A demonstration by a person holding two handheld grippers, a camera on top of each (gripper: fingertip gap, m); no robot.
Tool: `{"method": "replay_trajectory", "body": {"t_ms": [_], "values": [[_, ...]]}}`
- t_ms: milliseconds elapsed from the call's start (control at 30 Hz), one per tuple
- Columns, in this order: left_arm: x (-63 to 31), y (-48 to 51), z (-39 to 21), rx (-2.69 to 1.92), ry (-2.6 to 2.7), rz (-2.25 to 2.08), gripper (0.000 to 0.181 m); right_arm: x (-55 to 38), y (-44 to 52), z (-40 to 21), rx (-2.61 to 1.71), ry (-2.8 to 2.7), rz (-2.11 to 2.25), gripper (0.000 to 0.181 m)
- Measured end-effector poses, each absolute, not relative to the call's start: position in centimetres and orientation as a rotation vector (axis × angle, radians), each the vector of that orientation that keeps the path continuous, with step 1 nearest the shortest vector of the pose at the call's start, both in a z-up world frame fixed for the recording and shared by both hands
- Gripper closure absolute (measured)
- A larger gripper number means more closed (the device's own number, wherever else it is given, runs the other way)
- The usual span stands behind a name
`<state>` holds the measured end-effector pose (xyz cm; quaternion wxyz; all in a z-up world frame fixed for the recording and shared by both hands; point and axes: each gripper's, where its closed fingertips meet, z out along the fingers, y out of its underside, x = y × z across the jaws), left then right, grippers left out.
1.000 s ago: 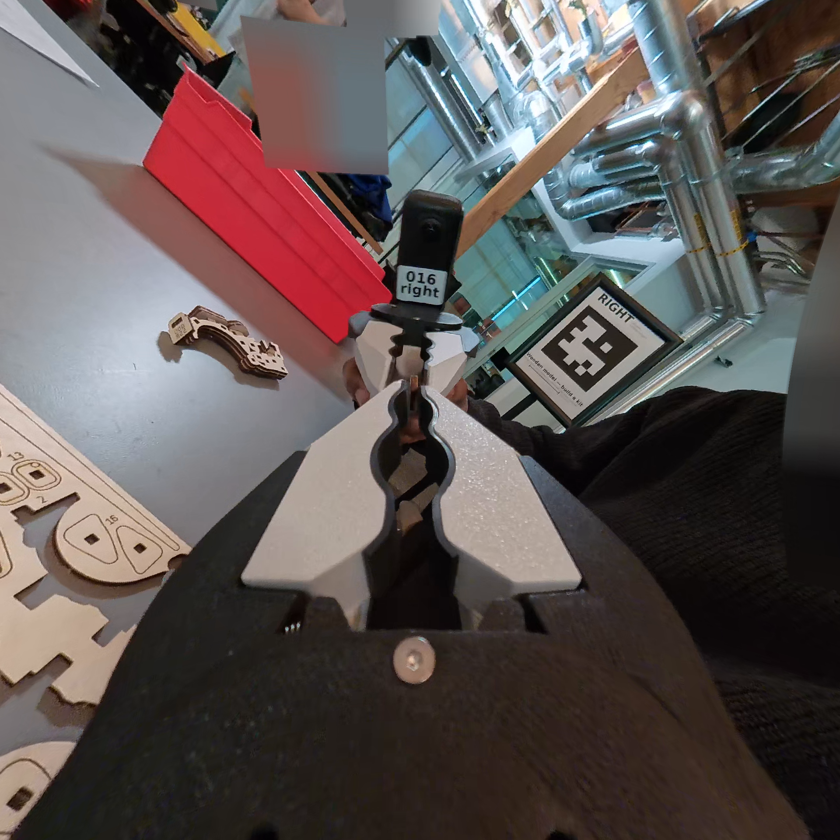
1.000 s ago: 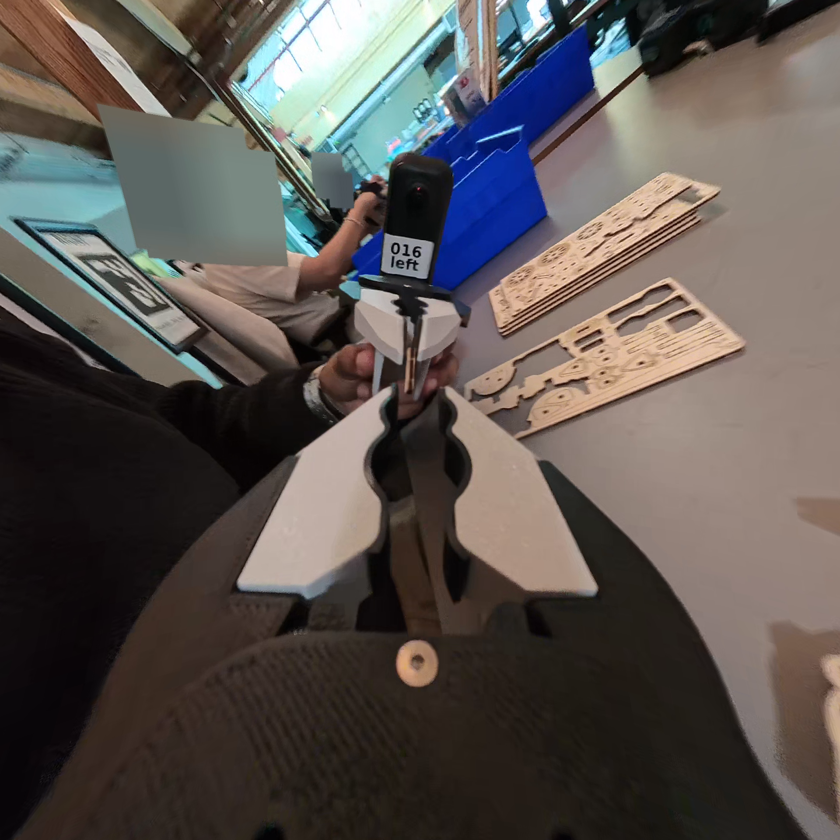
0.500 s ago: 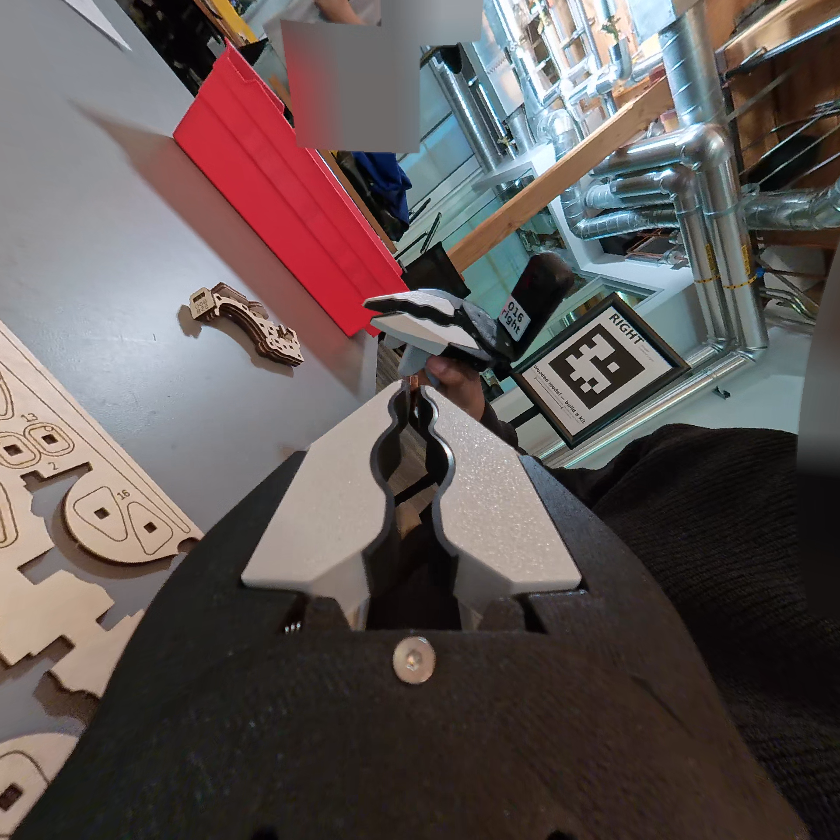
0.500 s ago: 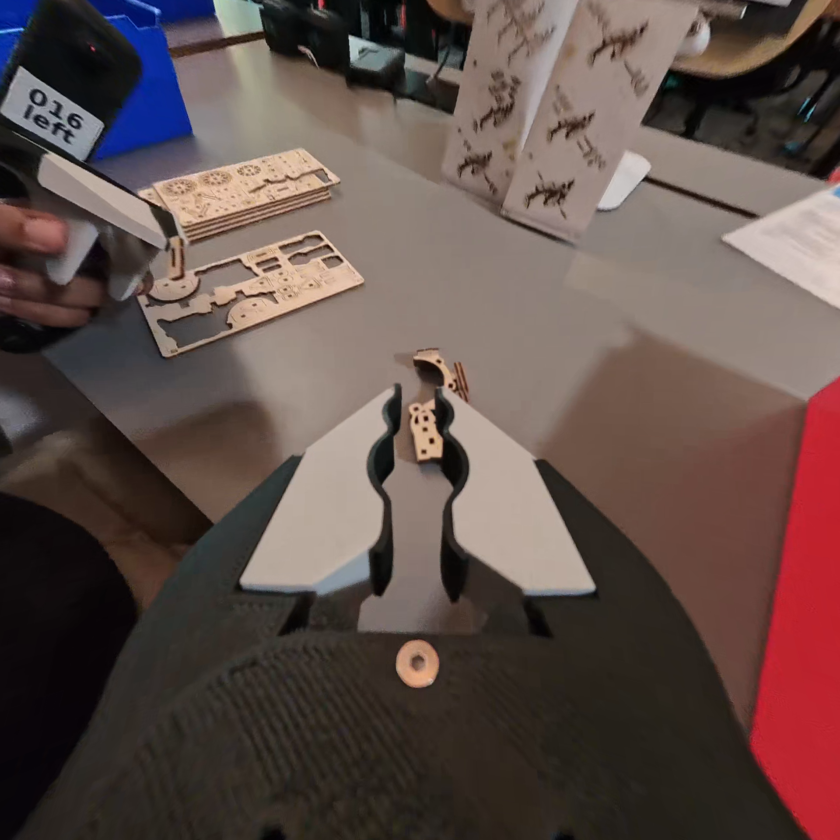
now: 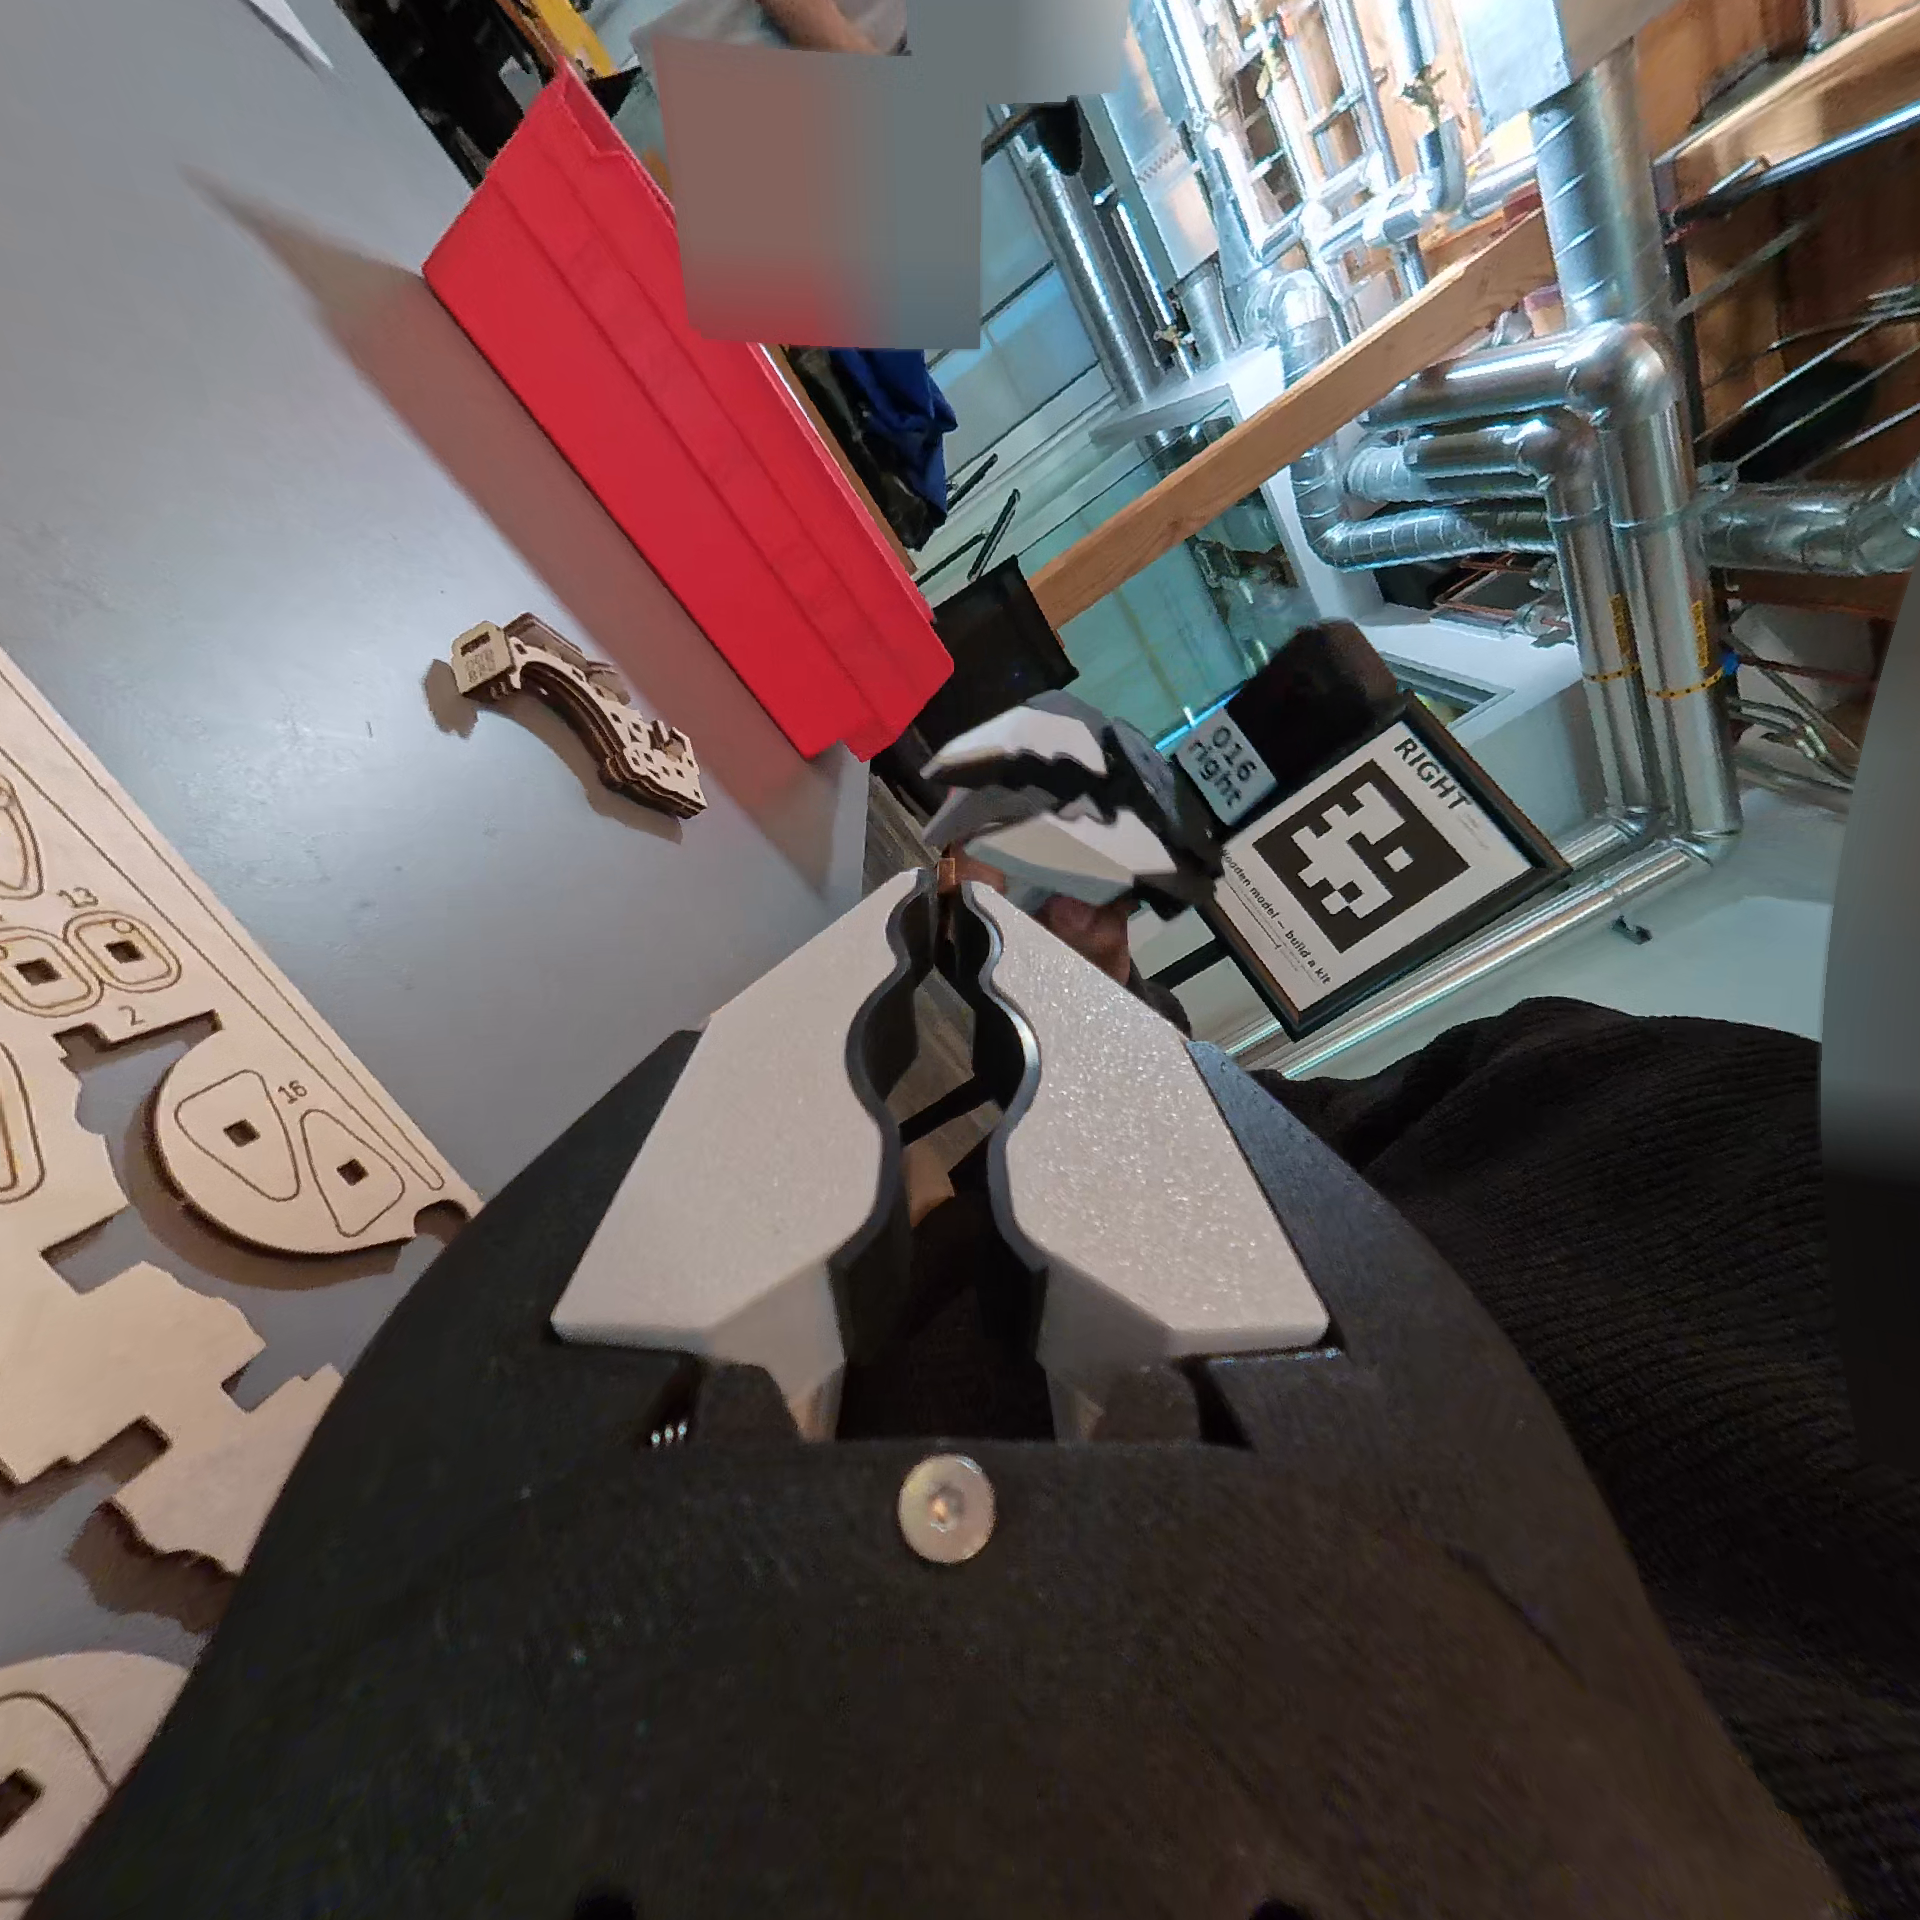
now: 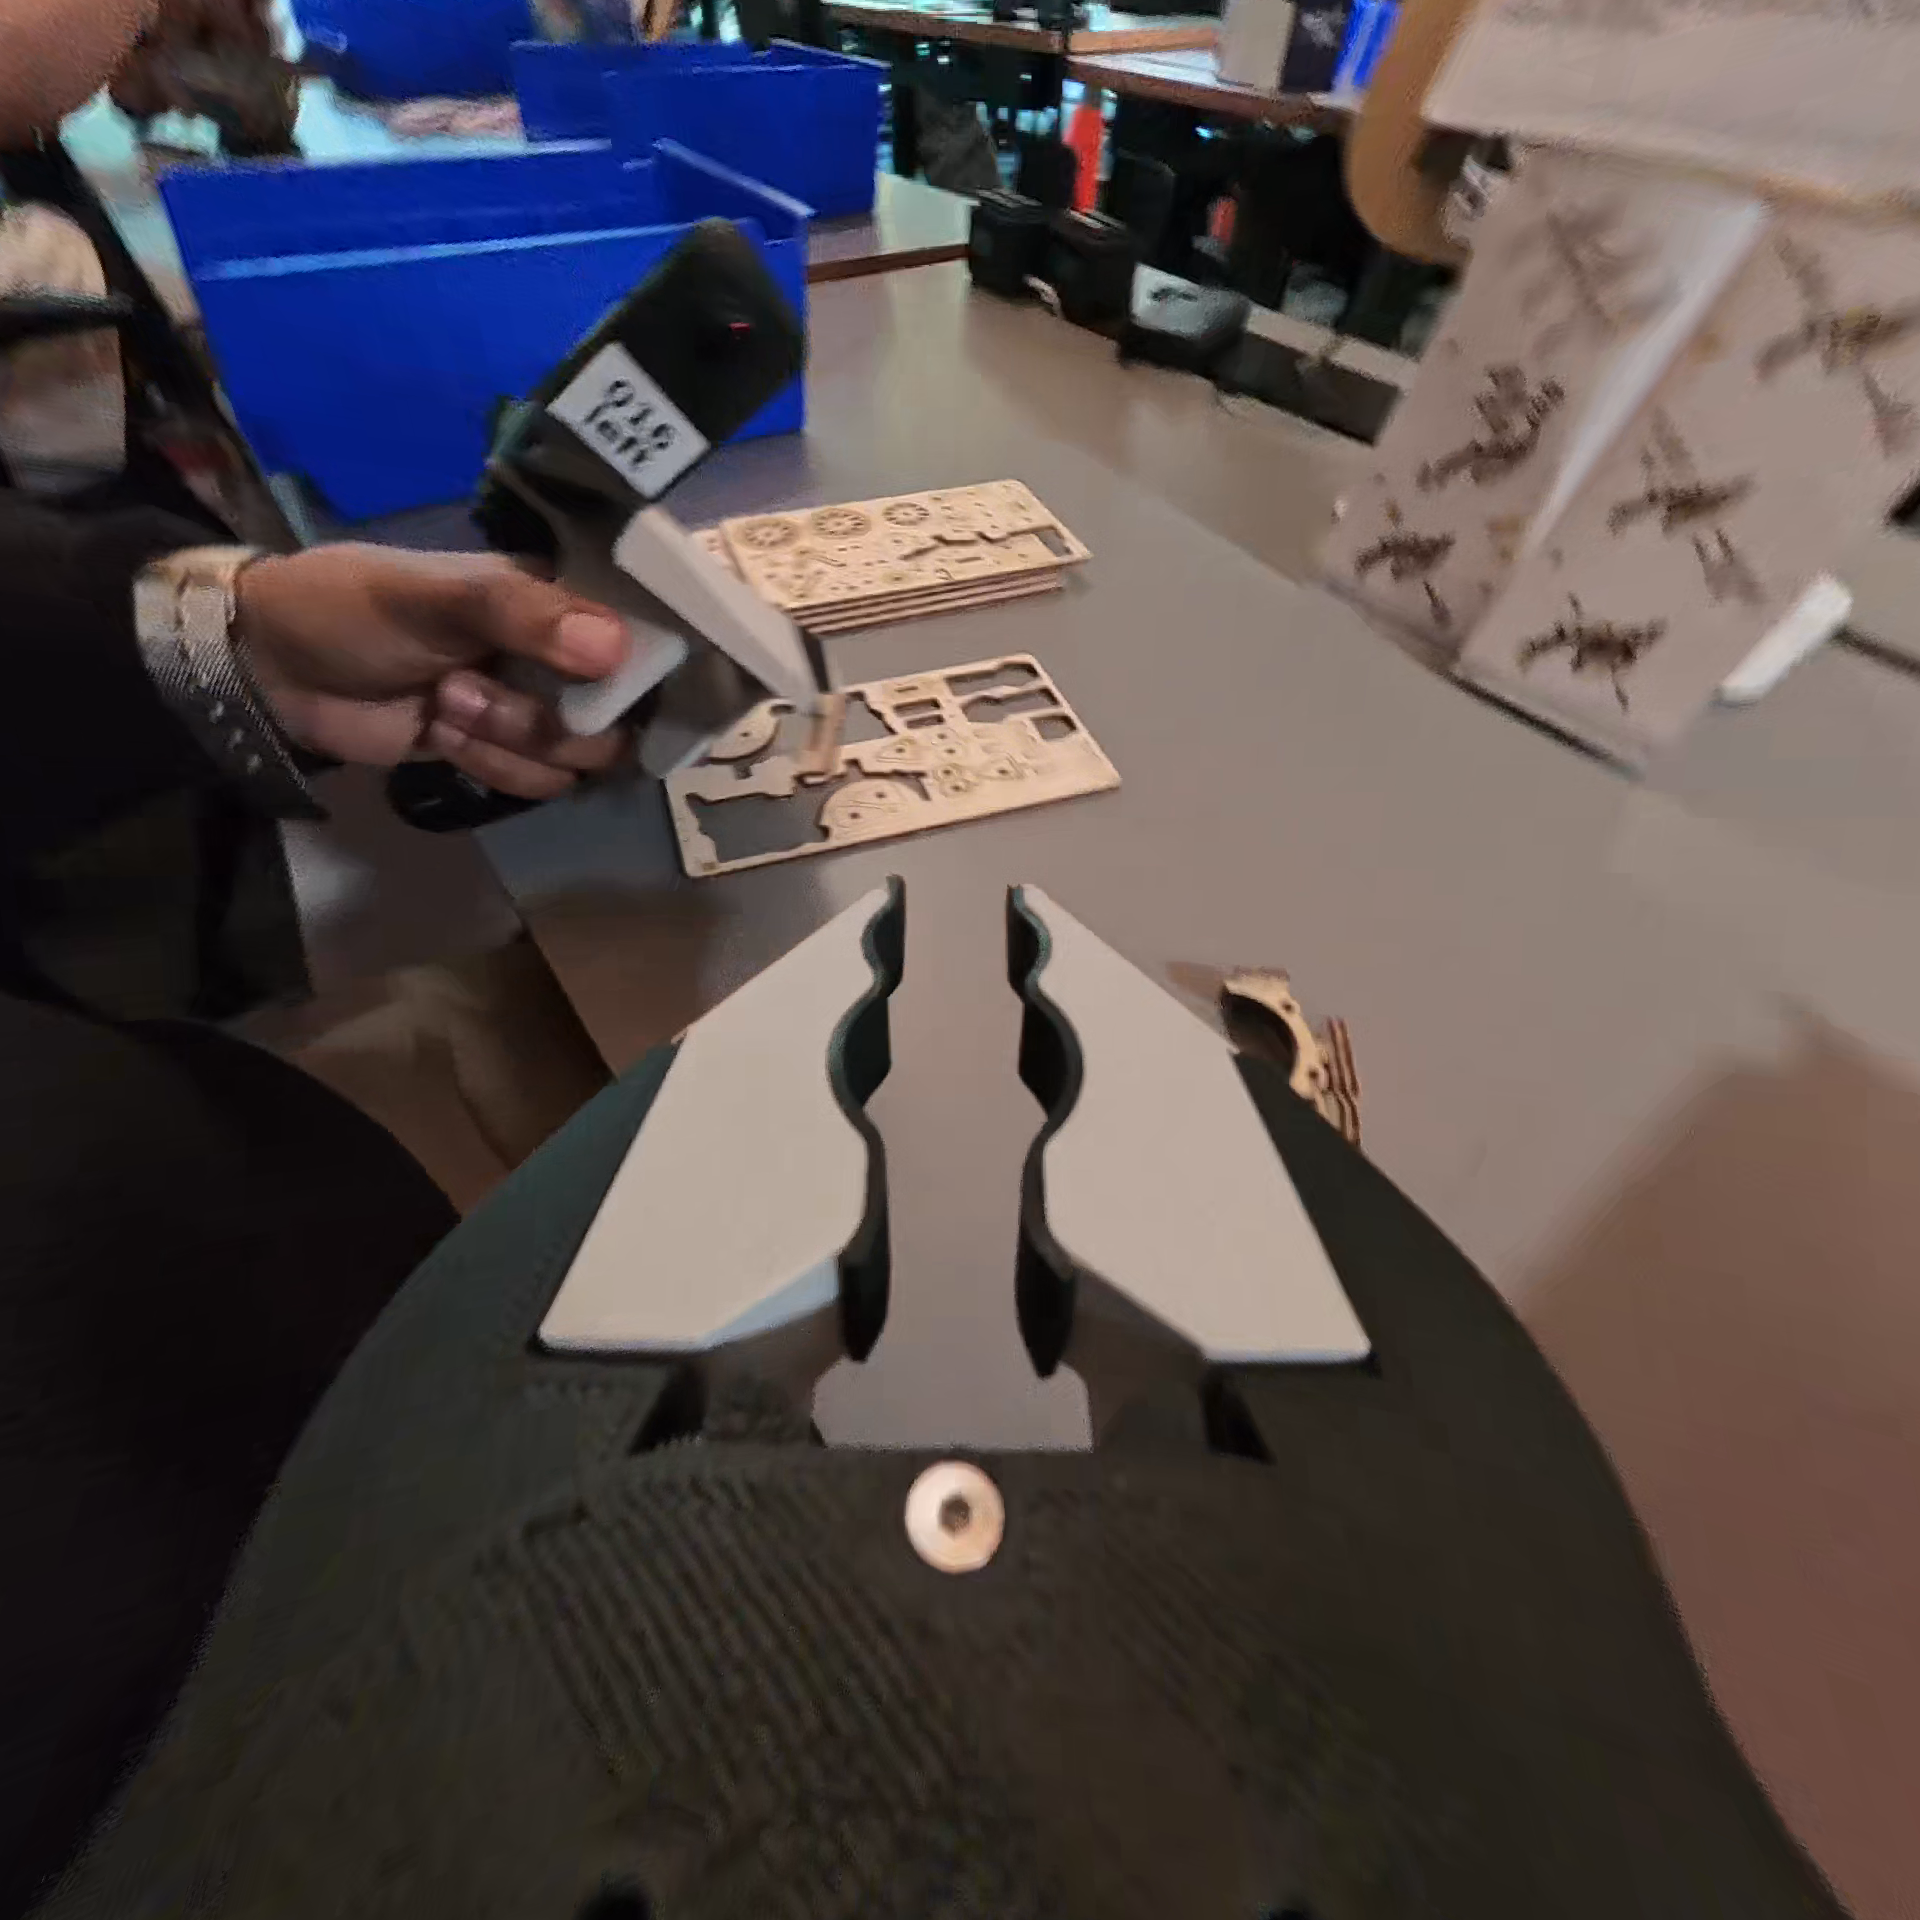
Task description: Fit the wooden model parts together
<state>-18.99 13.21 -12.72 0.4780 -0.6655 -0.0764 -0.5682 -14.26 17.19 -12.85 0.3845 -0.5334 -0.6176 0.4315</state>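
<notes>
My own left gripper [image 5: 943,885] hides nearly all of the small wooden piece [image 5: 948,875] it pinches; only a sliver shows at the tips. In my right wrist view that piece [image 6: 821,740] is smeared by blur, so I cannot tell its shape. The curved wooden assembly [image 6: 1299,1039] is half covered by my right gripper's [image 6: 954,899] body there. The cut-out sheet [image 5: 156,1143] runs off the left edge and under my left gripper's housing. The patterned box [image 6: 1621,416] is blurred and cropped at the right. The red bin's [image 5: 665,416] inside is out of sight.
</notes>
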Motion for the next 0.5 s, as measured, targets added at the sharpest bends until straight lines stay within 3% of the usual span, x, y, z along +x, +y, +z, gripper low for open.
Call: {"method": "replay_trajectory", "body": {"t_ms": [267,500], "values": [[-16.6,12.9,-14.5,-1.777,-0.113,-1.416,0.180,-15.3,12.8,-14.5,-0.861,-1.835,0.544,0.156],[-15.1,12.5,-15.5,-1.860,-0.056,-1.422,0.180,-15.3,12.0,-16.8,-0.672,-1.953,0.269,0.151]]}}
